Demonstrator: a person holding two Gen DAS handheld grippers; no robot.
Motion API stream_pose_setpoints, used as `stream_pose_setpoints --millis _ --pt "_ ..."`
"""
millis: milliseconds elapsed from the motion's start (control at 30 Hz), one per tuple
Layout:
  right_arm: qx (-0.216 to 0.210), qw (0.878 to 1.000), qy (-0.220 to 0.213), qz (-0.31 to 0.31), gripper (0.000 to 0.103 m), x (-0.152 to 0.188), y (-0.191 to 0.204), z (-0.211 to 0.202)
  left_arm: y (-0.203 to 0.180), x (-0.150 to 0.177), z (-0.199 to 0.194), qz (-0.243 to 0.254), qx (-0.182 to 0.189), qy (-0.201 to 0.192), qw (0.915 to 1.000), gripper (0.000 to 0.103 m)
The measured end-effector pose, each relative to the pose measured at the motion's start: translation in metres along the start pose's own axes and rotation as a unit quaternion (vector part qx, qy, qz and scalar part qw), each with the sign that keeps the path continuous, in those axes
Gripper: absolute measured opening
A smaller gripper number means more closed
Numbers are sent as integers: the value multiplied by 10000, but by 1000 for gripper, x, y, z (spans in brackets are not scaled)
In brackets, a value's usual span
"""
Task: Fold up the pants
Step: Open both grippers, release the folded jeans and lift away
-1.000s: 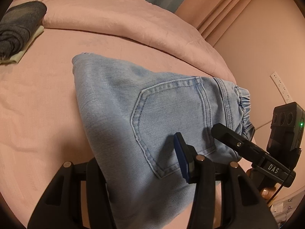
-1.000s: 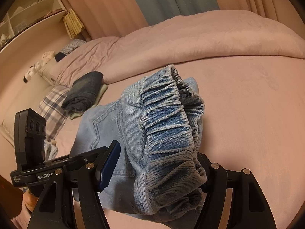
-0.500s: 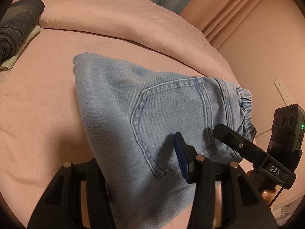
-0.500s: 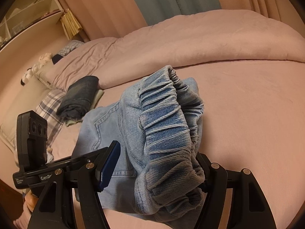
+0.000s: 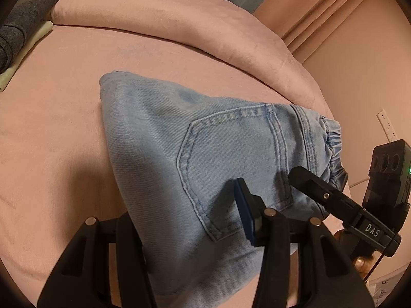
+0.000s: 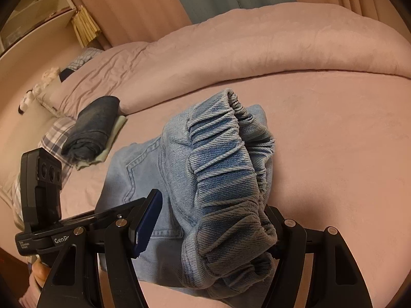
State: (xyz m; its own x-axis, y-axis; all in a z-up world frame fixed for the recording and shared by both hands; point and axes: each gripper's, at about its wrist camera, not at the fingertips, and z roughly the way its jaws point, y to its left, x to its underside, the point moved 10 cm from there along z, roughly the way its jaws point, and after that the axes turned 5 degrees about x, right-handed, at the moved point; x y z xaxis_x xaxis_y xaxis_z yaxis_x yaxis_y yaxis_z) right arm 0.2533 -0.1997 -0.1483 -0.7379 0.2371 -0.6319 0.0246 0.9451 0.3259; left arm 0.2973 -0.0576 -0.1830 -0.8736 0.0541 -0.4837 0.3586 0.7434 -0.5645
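Light blue jeans (image 5: 205, 154) lie folded on the pink bed, back pocket up. In the left wrist view my left gripper (image 5: 185, 228) has the jeans' near edge between its fingers; its right blue pad (image 5: 244, 210) rests on the denim and the left finger is under the cloth. In the right wrist view the gathered elastic waistband (image 6: 226, 179) sits bunched between the fingers of my right gripper (image 6: 205, 233), lifted off the bed. The right gripper's finger (image 5: 321, 195) shows in the left wrist view by the waistband.
A pink duvet (image 5: 179, 18) is piled along the far side of the bed. A stack of folded dark pants (image 6: 92, 128) on a pale cloth lies at the left, near plaid pillows (image 6: 55, 133). Curtains and a shelf stand behind.
Both grippers have held their grip on the jeans. The views have shifted slightly, with the jeans a little nearer the far duvet.
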Motion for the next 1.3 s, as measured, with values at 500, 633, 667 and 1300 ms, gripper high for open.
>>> stream_pose_setpoints --millis 500,633,667,1300 --pt "-20 10000 -28 -31 72 -13 -2 8 6 -5 -6 -14 -95 -1 10000 48" --pt "30 10000 62 -59 72 -12 -6 15 4 -9 2 -27 -168 54 9998 48" --pt "74 9999 85 -85 72 -11 -7 17 5 -9 3 -33 -185 60 9998 48" --pt "1052 9880 -1133 -40 75 -39 -34 -47 0 -35 -49 920 -1107 -874 9857 67"
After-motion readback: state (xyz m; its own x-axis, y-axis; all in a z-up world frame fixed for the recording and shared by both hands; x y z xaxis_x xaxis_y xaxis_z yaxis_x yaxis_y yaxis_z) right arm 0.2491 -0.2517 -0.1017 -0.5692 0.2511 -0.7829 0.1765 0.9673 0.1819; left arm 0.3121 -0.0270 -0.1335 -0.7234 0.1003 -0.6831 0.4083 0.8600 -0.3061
